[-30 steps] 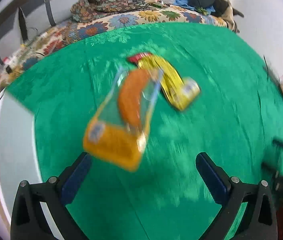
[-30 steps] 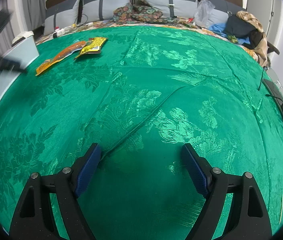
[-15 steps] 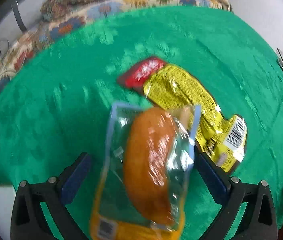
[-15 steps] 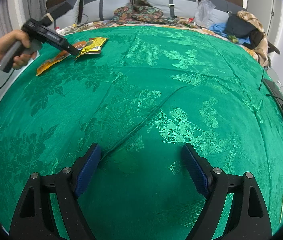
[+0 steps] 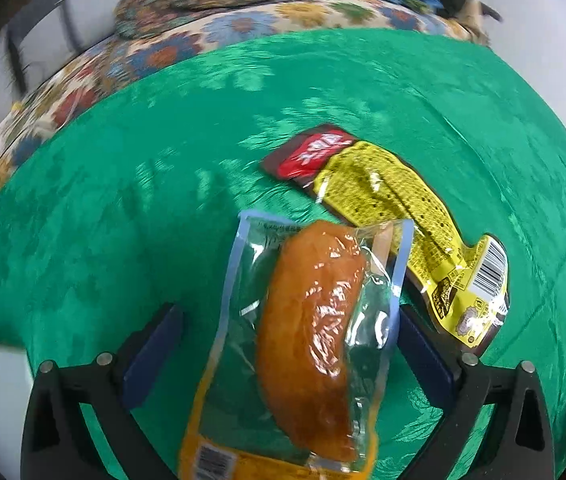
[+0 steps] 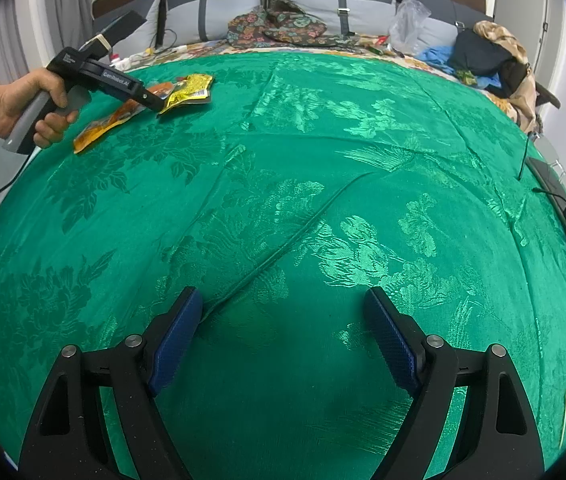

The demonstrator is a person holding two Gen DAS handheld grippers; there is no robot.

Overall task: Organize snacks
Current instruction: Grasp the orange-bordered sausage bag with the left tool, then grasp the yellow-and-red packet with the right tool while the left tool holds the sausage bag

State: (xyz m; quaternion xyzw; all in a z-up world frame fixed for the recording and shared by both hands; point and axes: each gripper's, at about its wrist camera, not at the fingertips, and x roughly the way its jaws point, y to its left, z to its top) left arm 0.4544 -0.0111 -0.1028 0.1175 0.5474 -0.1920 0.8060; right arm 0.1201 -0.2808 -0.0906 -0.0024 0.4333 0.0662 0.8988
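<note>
Bright, even room light; left wrist view slightly motion-blurred, both views fisheye-bent with dark corners.

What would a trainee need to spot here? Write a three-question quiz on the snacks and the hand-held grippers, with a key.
1. True or false: the yellow packet lies partly over the red packet.
2. Which snack lies between the fingers of the left hand-held gripper?
A. the yellow packet
B. the clear sausage pack
C. the red packet
3. Fill in: the right hand-held gripper holds ____ above the green cloth.

Key: 1 true; 2 B; 3 nothing.
</note>
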